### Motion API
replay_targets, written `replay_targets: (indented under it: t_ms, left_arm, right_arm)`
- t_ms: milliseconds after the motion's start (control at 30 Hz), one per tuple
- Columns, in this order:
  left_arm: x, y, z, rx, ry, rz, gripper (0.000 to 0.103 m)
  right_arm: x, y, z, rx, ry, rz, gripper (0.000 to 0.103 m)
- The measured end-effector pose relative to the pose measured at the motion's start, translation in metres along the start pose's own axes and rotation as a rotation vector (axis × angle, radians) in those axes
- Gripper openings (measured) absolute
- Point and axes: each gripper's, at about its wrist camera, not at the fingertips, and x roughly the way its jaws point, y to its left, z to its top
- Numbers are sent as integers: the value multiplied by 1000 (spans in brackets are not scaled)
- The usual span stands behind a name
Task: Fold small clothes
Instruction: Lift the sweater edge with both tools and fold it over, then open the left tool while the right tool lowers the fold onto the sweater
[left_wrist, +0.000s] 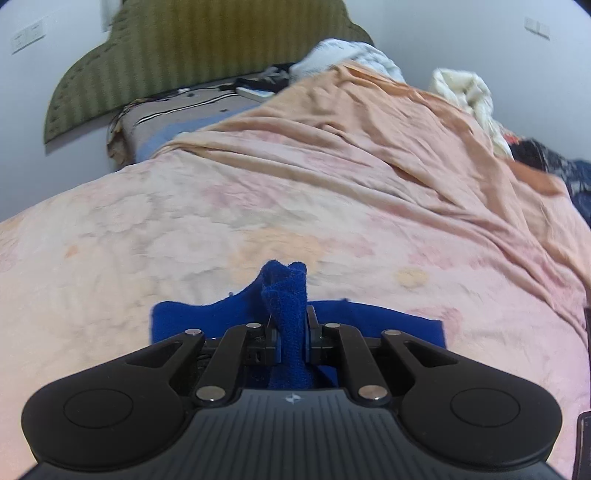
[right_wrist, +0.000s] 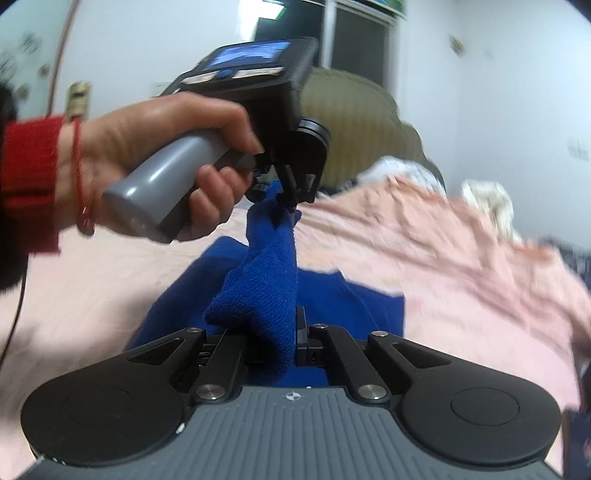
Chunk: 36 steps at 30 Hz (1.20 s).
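A small dark blue knitted cloth (left_wrist: 384, 321) lies on the pink bedspread (left_wrist: 258, 206). My left gripper (left_wrist: 290, 328) is shut on a bunched edge of the blue cloth and lifts it off the bed. My right gripper (right_wrist: 275, 339) is shut on another part of the same cloth (right_wrist: 258, 291). In the right wrist view the left gripper (right_wrist: 291, 199) hangs ahead, held by a hand, with the cloth stretched between the two grippers.
An olive padded headboard (left_wrist: 192, 51) stands at the far end. White bedding (left_wrist: 351, 55) and a cream garment (left_wrist: 465, 92) lie at the back right. Dark patterned fabric (left_wrist: 554, 162) lies at the right edge. Cables and small items (left_wrist: 255, 85) lie near the headboard.
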Motion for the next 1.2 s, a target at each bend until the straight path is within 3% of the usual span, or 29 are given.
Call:
replay_targets:
  t_ms: [267, 433, 533, 567, 633, 733, 800, 933, 1067, 1200]
  left_arm:
    - [24, -53, -6, 109, -6, 19, 10]
    - [46, -69, -9, 142, 35, 13, 10]
    - [55, -70, -12, 137, 52, -9, 12]
    - [57, -70, -12, 129, 55, -22, 12]
    - [59, -68, -10, 105, 65, -54, 17]
    - [57, -60, -3, 32, 69, -144, 48]
    - [49, -54, 2, -27, 29, -179, 80]
    - [28, -38, 12, -82, -51, -198, 82]
    - [9, -16, 5, -63, -62, -123, 82]
    - [-10, 10, -26, -21, -52, -50, 82]
  right_arm:
    - [18, -56, -24, 267, 74, 26, 3]
    - [29, -78, -38, 407, 119, 64, 3]
    - [35, -92, -46, 519, 166, 106, 9]
    - [37, -97, -49, 556, 178, 121, 17]
    - [37, -103, -54, 625, 192, 153, 17]
    - [40, -111, -59, 707, 207, 196, 19]
    - [41, -116, -62, 750, 213, 217, 22]
    - [40, -123, -65, 828, 213, 261, 35]
    - [33, -130, -66, 881, 203, 275, 48]
    - [30, -143, -72, 953, 198, 291, 44]
